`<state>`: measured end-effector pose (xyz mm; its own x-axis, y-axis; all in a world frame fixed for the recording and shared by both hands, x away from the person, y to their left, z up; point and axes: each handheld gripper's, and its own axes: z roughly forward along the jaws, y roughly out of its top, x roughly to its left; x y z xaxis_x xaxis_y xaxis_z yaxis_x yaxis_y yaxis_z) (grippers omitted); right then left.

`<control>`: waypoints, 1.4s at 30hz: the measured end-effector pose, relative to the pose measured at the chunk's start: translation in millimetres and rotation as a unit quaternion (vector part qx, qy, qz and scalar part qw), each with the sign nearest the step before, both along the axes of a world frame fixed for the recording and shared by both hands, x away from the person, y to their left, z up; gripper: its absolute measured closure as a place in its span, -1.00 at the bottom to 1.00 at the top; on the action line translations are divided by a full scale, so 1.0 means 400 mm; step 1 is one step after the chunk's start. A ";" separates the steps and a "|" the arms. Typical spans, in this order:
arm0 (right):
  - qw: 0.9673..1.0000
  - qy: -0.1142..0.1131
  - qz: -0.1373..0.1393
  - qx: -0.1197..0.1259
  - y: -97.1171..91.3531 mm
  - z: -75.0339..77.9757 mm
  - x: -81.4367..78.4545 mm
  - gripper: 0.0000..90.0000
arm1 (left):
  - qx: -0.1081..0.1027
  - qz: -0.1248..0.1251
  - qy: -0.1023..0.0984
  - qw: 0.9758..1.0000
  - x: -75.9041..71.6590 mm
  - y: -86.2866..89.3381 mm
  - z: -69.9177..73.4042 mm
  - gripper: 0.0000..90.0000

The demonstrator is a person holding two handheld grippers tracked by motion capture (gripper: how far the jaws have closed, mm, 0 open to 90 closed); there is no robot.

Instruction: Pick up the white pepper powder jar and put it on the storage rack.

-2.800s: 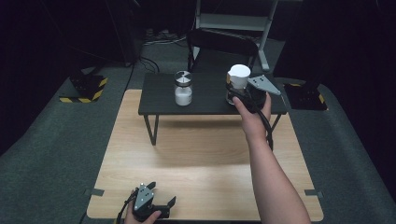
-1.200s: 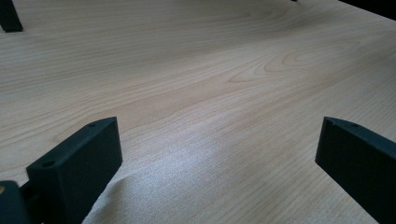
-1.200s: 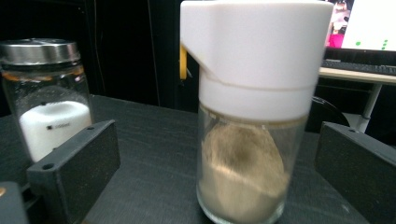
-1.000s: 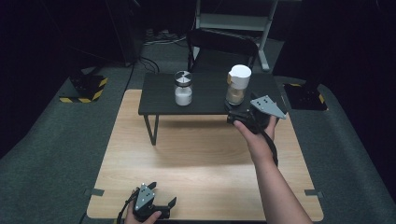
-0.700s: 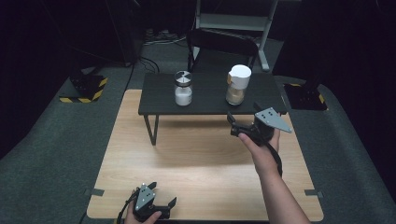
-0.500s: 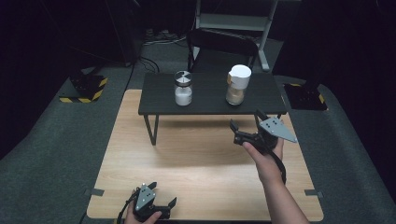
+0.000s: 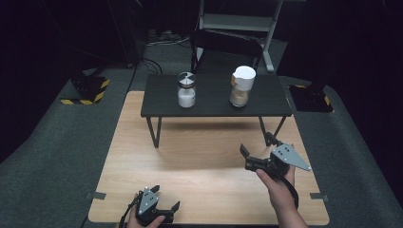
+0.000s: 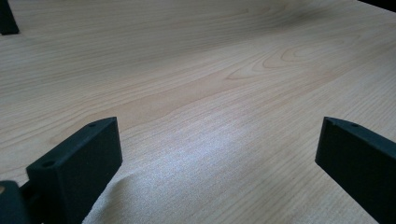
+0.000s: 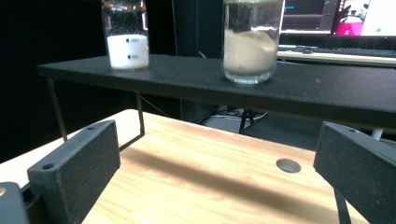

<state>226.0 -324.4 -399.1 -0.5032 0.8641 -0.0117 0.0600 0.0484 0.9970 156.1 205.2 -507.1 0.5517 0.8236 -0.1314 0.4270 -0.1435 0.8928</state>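
Note:
Two glass jars stand on the low black table [image 7: 214,102]: one part-filled with white powder [image 7: 186,90] [image 9: 125,33], the other holding tan powder under a white lid [image 7: 242,86] [image 9: 252,39]. My right gripper [image 7: 256,144] [image 9: 219,140] hovers open and empty over the wooden board [image 7: 199,156], in front of and below the table, facing the jars. At the board's near edge my left gripper [image 7: 166,198] [image 8: 219,135] is open, low over bare wood, with nothing between its jaws.
The black table stands on thin legs [image 7: 154,130] at the board's far end. A dark chair [image 7: 223,45] sits behind it. Grey carpet surrounds the board, and yellow-black striped bases [image 7: 85,92] lie at far left and right.
My right gripper let go of the tan-powder jar on the black table, then drew back toward the person and down over the board. The left gripper stayed put.

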 end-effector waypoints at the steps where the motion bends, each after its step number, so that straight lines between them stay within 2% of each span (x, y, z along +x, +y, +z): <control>1: 1.000 0.001 0.003 0.000 -0.007 -0.009 -0.007 -1.00 | 0.000 0.000 0.000 1.000 0.000 0.000 0.000 -0.98; 12: 1.000 0.015 0.010 -0.005 -0.036 -0.064 -0.070 -1.00 | 0.001 0.001 -0.001 1.000 -0.001 -0.001 0.000 -0.98; 22: 0.999 0.036 0.005 -0.009 -0.054 -0.114 -0.114 -1.00 | 0.002 -0.001 -0.002 1.000 -0.001 -0.002 0.000 -0.98; 42: 0.997 0.078 -0.017 -0.021 -0.102 -0.174 -0.177 -1.00 | 0.002 0.000 -0.001 1.000 -0.001 -0.003 0.001 -0.98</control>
<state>155.2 -365.3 -468.7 -0.4727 0.8808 0.0275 0.2161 0.0856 0.9726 155.8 203.9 -506.9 0.5523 0.8241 -0.1261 0.4247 -0.1479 0.8932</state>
